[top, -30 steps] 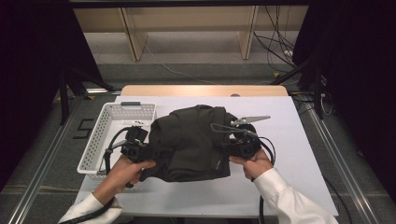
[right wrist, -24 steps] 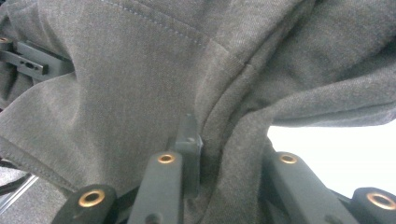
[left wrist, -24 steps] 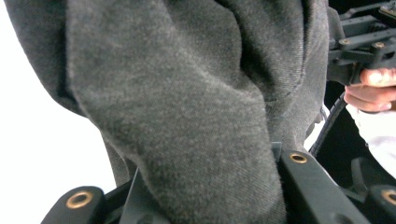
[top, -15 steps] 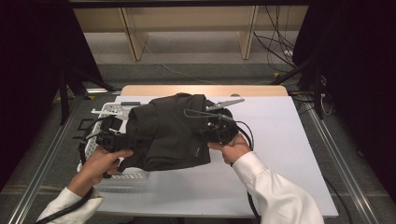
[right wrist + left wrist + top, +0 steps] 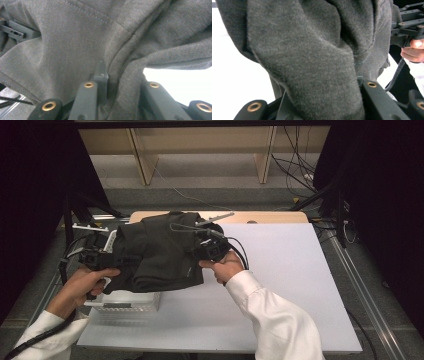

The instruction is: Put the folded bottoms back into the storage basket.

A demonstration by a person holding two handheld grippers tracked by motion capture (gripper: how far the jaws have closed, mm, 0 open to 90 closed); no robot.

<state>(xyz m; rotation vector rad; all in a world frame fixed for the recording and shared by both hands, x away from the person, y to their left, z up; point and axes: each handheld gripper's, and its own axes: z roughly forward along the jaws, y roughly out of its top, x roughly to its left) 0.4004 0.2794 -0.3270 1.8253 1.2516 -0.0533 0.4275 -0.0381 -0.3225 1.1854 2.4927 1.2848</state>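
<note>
While spread white across the scene, desk carrying a white basket at its left edge. Dark grey garment bunched and lifted above that basket. Left gripper and right gripper, fingers clamped on its folds.

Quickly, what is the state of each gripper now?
Left gripper: shut on the dark grey garment.
Right gripper: shut on the same garment.
</note>
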